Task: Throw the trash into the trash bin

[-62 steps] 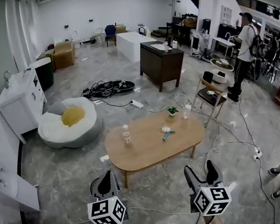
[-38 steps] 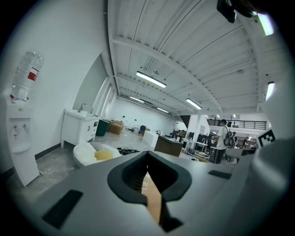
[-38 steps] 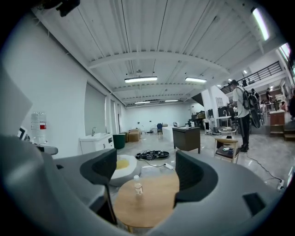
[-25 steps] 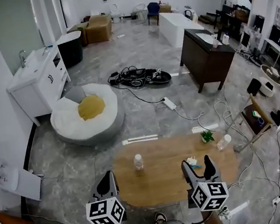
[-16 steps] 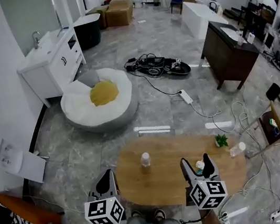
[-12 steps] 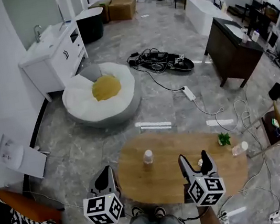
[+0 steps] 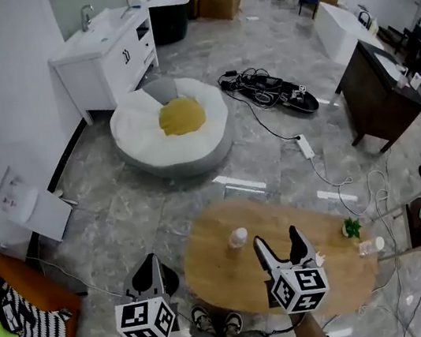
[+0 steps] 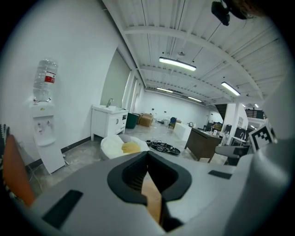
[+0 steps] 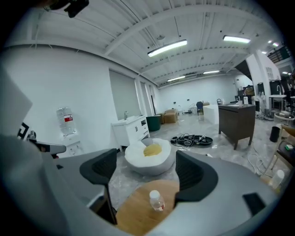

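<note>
Desk [image 7: 237, 279]: oval, wooden. I see its left edge running between the two grippers and its near edge under the right one.
Bottle [image 7: 237, 238]: clear plastic, upright on the left part of the desk, near the far edge. It is just far-left of the right gripper's jaws and not touching them.
Left gripper [image 7: 149, 272]: held low over bare floor, off the desk's left edge. Jaws together with nothing in them; its own view shows only a thin sliver of wood colour at the seam.
Right gripper [image 7: 277, 245]: over the desk top, pointing far. Jaws apart; its own view shows the bottle low in the gap, standing beyond the tips.
Open floor: grey stone between the desk's far edge and the beanbag [image 7: 140, 127], clear but for a pale strip on the floor.
Obstacles, far right: cable heap [image 7: 265, 89], power strip [image 7: 303, 146], dark cabinet [image 7: 374, 96].
Obstacles, near left: orange-edged chair [image 7: 31, 290] close to the left gripper.
Bin: dark bin [image 7: 168, 19] beside the white sink unit [image 7: 100, 58], far left, well apart from the desk.
Desk, right end: small plant [image 7: 351, 227].
</note>
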A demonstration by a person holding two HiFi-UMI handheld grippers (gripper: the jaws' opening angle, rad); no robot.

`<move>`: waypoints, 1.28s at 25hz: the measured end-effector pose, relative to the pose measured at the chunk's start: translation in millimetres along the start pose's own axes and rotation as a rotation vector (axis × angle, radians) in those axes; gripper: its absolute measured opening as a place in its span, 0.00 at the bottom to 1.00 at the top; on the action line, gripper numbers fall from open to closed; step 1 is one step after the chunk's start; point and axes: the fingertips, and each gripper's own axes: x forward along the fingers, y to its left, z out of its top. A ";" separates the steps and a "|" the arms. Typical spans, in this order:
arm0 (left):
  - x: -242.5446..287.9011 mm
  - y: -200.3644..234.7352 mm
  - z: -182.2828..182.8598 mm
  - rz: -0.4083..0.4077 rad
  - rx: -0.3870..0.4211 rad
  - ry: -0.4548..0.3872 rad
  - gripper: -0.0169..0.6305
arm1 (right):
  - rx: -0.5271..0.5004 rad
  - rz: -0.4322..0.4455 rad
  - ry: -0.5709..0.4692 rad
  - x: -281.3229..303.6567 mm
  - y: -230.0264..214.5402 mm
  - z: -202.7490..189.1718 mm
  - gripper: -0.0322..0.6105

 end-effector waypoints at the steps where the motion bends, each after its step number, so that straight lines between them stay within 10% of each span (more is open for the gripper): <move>1: 1.0 6.2 -5.9 0.013 -0.004 0.008 0.01 | -0.003 0.010 0.012 6.7 2.2 -5.6 0.68; 21: 90.4 83.4 -272.8 0.081 -0.100 0.226 0.01 | -0.016 0.020 0.232 122.0 -31.4 -269.9 0.68; 32: 89.2 108.6 -308.6 0.111 -0.110 0.291 0.01 | -0.064 0.003 0.295 158.8 -58.3 -314.7 0.68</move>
